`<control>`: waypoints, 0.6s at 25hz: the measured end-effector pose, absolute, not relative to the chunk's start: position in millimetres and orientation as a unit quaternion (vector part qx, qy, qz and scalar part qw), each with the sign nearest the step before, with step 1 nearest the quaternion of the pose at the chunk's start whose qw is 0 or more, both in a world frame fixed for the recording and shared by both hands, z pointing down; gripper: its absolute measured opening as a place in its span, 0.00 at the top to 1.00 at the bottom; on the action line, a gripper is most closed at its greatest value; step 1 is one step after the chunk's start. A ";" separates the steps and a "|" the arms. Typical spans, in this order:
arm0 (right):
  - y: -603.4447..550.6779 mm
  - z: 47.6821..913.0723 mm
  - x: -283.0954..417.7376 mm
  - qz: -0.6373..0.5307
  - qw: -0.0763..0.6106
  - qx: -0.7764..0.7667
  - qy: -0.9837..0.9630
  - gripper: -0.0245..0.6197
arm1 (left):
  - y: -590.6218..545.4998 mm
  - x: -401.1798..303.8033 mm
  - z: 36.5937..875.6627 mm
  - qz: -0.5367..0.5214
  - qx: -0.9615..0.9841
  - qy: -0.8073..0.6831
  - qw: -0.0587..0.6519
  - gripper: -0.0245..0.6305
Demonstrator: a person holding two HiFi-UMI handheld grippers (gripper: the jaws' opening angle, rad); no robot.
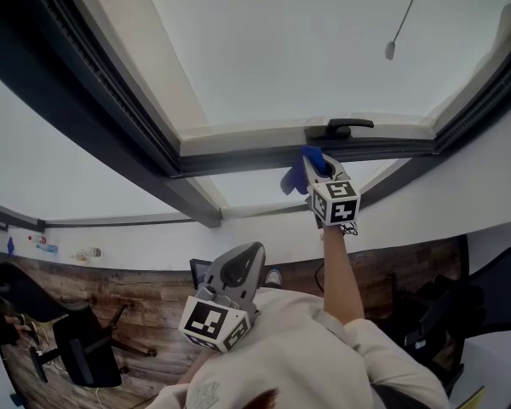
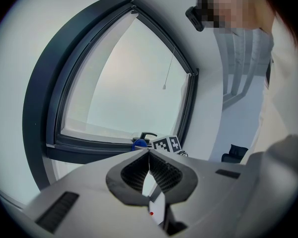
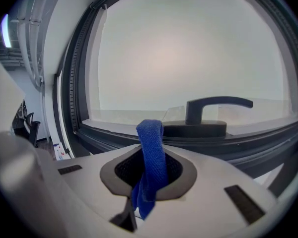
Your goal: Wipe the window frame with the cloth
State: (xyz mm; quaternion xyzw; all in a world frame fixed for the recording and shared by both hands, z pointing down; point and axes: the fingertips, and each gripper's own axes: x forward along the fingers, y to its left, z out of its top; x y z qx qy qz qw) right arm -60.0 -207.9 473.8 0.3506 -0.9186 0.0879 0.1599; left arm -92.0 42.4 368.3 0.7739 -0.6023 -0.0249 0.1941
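The right gripper (image 1: 322, 174) is clamped on the blue cloth (image 1: 296, 175): 1 fold stands up between its 2 jaws and the loose end hangs below them. The dark window frame (image 1: 238, 155) runs just ahead of its tips, and the cloth is at the lower bar, though contact cannot be confirmed. The black handle (image 1: 350, 127) sits just beyond, slightly to this gripper's right. The left gripper (image 1: 241, 271) hangs well behind it, its 2 jaws pressed together, pointing at the frame
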 end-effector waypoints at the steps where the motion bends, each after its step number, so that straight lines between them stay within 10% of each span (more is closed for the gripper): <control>1: -209.1 473.5 -57.6 0.089 0.159 0.353 -0.918 0.89 | 42.2 -91.8 368.5 -0.025 0.774 -0.602 0.195 0.95; 15: -224.4 472.1 -29.2 0.095 0.152 0.383 -0.906 0.89 | 38.8 -87.5 369.7 -0.024 0.776 -0.597 0.201 0.95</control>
